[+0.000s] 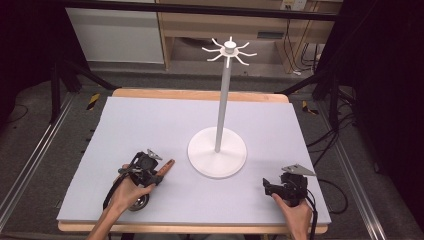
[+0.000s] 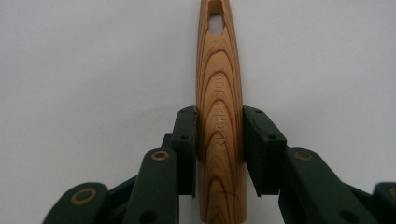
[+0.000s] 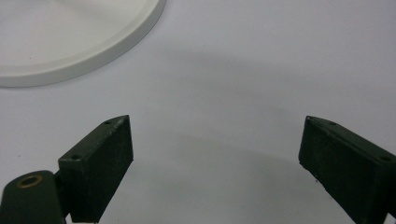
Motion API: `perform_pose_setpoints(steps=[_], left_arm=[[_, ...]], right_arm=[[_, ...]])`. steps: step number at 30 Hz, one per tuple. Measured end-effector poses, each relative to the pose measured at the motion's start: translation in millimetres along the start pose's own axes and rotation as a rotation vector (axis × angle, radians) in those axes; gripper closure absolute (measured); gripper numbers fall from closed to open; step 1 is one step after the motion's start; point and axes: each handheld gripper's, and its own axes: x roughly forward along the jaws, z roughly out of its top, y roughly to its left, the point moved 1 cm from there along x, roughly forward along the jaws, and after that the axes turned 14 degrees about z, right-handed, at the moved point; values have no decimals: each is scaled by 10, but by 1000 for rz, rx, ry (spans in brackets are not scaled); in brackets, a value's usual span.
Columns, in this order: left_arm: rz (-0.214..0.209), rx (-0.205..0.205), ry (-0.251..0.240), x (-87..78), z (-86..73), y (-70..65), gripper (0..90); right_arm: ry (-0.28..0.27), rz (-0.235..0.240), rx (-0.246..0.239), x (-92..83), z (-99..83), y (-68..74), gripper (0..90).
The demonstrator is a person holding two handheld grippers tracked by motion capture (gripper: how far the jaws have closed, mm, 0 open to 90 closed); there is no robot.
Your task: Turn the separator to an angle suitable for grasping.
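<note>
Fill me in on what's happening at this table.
A person works with a gripper in each hand. The left gripper is shut on a wooden handle with a hanging hole at its tip; a metal end shows under the hand, low over the grey table. The right gripper is open and holds nothing, near the round base of a white hook stand. Nothing hangs on the stand's hooks yet.

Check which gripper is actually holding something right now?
The left gripper: its jaws are clamped on a wooden handle. The right gripper stands wide open over bare table beside the white stand's base.
</note>
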Motion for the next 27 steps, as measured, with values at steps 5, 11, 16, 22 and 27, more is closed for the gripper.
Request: perform_pose_setpoints(steps=[5,11,16,22,27], left_arm=[[-7,16,9,-18,-21,14,665],[5,27,5,-32,-68,49,664],[11,57,-15,-83,12,76,625],[4,93,12,-54,127,52,610],[-6,110,53,58,167,41,629]], right_arm=[[0,0,-1,-1,-1,-7,103],[0,4,2,-4,1,-8,103],[-1,4,3,-5,1,-11,103],[3,8,-1,-7,1,-8,103],[5,9,13,-1,-2,-7,103]])
